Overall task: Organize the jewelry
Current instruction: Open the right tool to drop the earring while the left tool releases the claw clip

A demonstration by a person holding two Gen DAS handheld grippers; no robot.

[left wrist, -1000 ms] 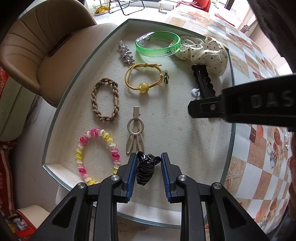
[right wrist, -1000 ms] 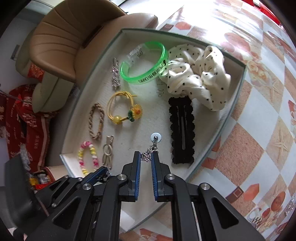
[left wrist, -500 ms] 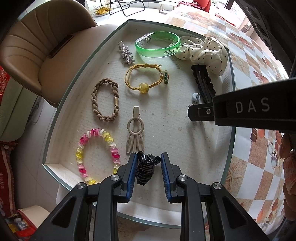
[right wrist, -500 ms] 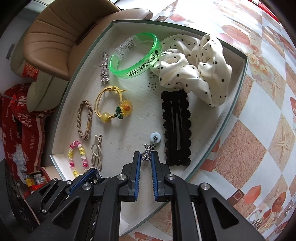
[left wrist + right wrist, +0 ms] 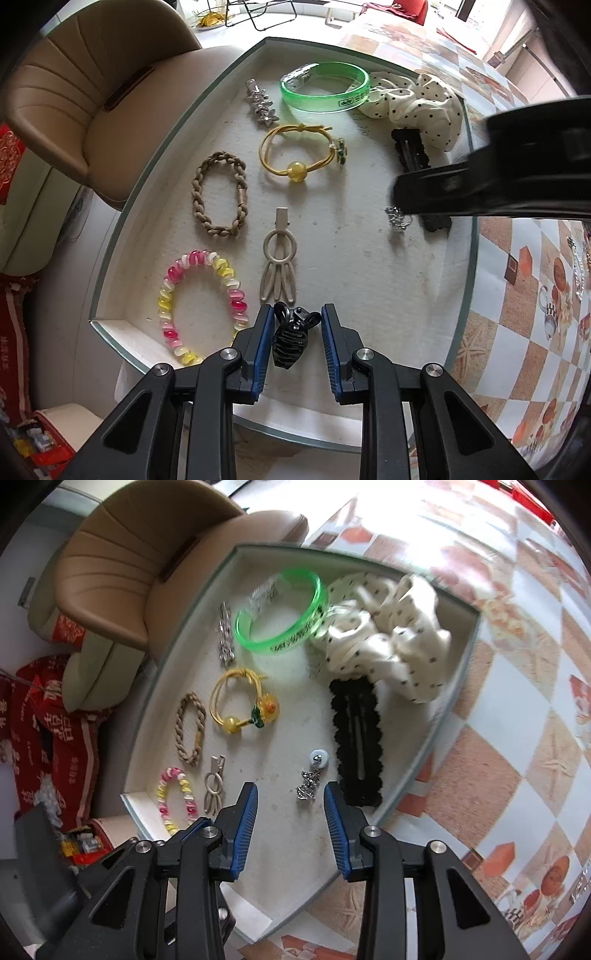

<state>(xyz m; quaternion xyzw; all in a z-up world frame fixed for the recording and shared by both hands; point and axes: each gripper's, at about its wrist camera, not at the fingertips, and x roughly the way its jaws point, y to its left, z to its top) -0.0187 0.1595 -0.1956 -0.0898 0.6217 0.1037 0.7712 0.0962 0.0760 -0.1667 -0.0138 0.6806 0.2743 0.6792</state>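
Black and blue, the left tongs (image 5: 297, 341) fill the bottom of the left wrist view, and a small black claw clip (image 5: 291, 338) sits between them. Its left side touches the left pad; a gap shows between it and the right pad, so I cannot tell whether it is pinched. Just ahead of the tongs a beige hair clip (image 5: 277, 258) lies on the floor of a white tray (image 5: 369, 266). Ahead and to the left are a pink and yellow bead bracelet (image 5: 201, 299) and a braided brown hair tie (image 5: 219, 194). Farther ahead lie a yellow hair tie (image 5: 295, 153) with a bead, a silver star clip (image 5: 260, 105), a green bangle (image 5: 325, 92) and a dotted white scrunchie (image 5: 417, 105). The right tongs (image 5: 480, 184) cross in from the right, blurred, over a black snap clip (image 5: 410, 149), with a silver earring (image 5: 397, 218) just below their tip.

From the right wrist view, the right tongs (image 5: 291, 823) are spreading, with nothing pinched. The earring (image 5: 309, 783) lies on the tray (image 5: 424, 746) between and just ahead of the blue pads (image 5: 245, 827), clear of both. The snap clip (image 5: 356, 734) lies just beside it, ahead and to the right. The scrunchie (image 5: 388, 635) and bangle (image 5: 284, 613) are far ahead. The tray sits on a bench (image 5: 517, 709) with a checked cloth.
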